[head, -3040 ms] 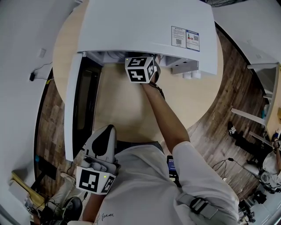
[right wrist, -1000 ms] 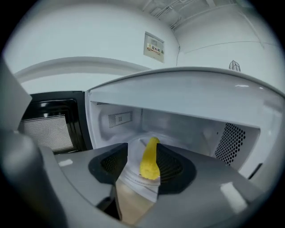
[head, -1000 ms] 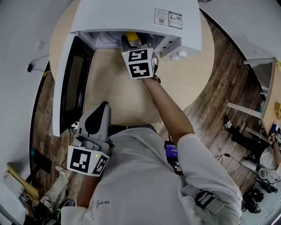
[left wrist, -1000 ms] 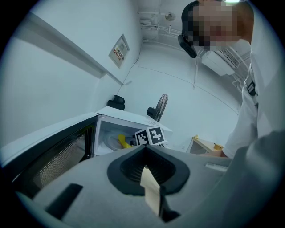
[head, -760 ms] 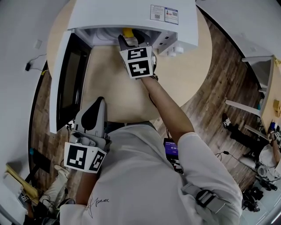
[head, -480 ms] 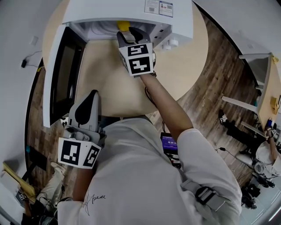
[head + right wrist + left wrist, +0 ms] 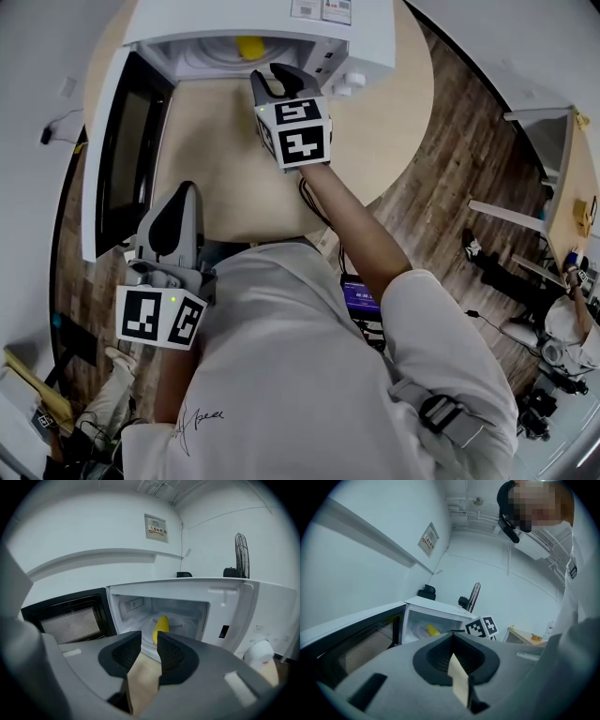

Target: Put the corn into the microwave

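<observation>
Closing empty right gripper [image 7: 278,82], arm outstretched

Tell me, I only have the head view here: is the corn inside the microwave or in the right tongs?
Observer: Inside. The right gripper view shows the corn lying on the glass turntable in the microwave, apart from the right tongs.
Operator: So are those tongs empty?
Observer: Yes. Their jaws have just been closing. There is a narrow gap between them, with nothing in it.
Operator: And the left tongs?
Observer: The left gripper view shows the left tongs shut, with nothing in them.
</observation>
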### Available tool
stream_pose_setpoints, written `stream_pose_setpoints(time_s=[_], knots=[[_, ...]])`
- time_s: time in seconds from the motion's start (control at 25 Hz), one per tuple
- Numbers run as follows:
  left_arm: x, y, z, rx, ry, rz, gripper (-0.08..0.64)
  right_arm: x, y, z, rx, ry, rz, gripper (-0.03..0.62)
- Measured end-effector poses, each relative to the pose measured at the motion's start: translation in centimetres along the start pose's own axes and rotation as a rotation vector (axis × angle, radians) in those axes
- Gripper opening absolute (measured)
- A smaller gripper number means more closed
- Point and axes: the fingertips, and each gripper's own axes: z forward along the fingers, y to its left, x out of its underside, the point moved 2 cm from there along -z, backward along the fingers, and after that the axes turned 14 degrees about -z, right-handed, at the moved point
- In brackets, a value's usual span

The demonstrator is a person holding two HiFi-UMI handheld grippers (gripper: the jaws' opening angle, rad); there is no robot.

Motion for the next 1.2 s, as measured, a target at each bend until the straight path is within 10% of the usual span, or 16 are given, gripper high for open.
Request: stream_pose_setpoints(time_s=[1.2], knots=[[0.9,0.7,-3.0,-0.075,-0.053,0.002,-0.012,2.0,1.2,-10.3,-0.069,-0.001,0.095,0.018]])
